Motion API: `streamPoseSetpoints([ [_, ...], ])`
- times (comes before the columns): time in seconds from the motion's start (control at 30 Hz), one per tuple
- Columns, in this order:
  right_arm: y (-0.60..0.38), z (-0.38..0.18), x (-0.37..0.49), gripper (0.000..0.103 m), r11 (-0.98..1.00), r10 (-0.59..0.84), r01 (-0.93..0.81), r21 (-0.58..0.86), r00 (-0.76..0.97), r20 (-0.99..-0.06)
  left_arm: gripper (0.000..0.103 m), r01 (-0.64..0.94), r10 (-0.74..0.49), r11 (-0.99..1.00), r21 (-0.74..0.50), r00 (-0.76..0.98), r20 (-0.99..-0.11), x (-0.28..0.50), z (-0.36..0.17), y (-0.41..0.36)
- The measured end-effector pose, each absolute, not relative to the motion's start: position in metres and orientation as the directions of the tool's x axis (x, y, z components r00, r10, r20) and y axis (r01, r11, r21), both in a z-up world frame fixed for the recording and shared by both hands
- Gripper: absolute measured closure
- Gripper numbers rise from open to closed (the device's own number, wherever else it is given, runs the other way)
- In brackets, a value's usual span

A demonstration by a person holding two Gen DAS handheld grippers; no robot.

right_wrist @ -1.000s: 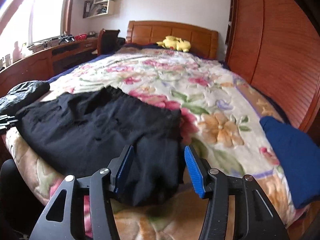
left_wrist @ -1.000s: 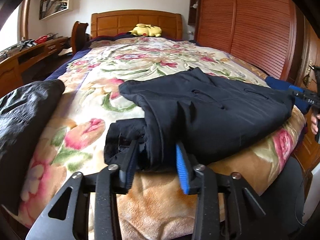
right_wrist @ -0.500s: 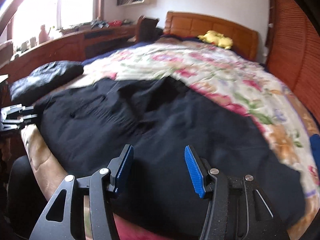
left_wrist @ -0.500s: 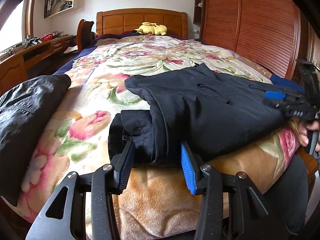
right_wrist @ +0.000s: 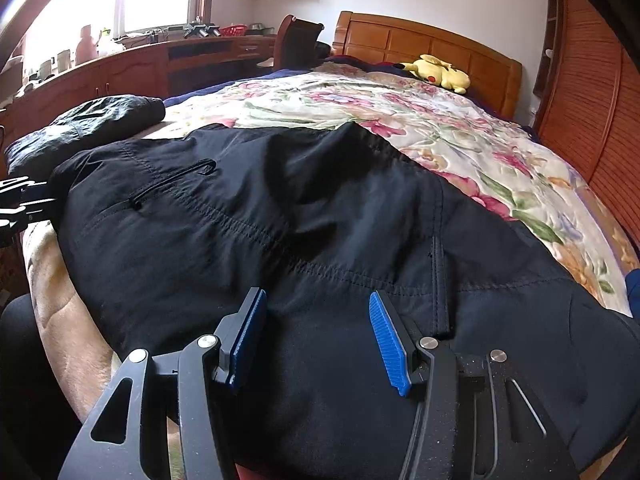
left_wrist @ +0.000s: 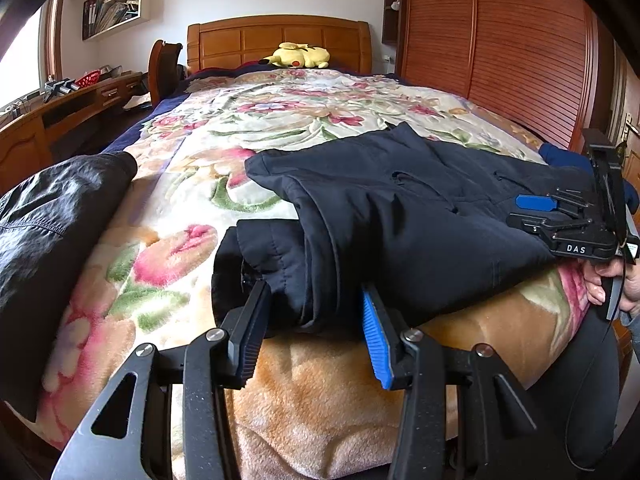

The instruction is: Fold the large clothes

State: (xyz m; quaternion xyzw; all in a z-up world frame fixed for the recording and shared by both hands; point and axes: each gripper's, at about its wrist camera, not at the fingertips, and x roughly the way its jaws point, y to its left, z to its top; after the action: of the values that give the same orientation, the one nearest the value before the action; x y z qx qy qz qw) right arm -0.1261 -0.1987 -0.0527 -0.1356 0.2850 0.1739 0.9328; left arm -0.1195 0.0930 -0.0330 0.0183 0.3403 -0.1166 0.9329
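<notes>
A dark navy jacket lies folded across the near end of the bed; it fills the right wrist view. My left gripper is open, its jaws on either side of the jacket's bunched left end at the bed's edge. My right gripper is open and hovers over the jacket's right part, holding nothing. The right gripper also shows in the left wrist view, resting at the jacket's right end. The left gripper's tips show at the left edge of the right wrist view.
The bed has a floral blanket and a wooden headboard with a yellow plush toy. A black garment lies at the bed's left edge. A wooden desk stands left, a slatted wardrobe right.
My right gripper has swung left from the jacket's right end to over its body. My left gripper stays open around the bunched left end, moved slightly closer.
</notes>
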Motion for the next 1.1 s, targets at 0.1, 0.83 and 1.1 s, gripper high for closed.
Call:
streamPoseSetpoints([
  [0.1, -0.197, -0.054, -0.126, 0.048, 0.903, 0.245, -0.401, -0.157, 0.778, -0.579, 0.061, 0.251, -0.220, 0.967, -0.046, 0.731, -0.645, -0.118, -0.033, 0.091],
  [0.83, -0.211, -0.050, -0.135, 0.048, 0.905, 0.277, -0.409, -0.118, 0.775, -0.569, 0.071, 0.244, -0.203, 0.969, -0.025, 0.741, -0.640, -0.120, -0.019, 0.086],
  [1.1, -0.212, -0.049, -0.137, 0.047, 0.909, 0.274, -0.401, -0.111, 0.778, -0.566, 0.057, 0.169, -0.209, 0.978, -0.126, 0.719, -0.662, -0.136, -0.026, 0.110],
])
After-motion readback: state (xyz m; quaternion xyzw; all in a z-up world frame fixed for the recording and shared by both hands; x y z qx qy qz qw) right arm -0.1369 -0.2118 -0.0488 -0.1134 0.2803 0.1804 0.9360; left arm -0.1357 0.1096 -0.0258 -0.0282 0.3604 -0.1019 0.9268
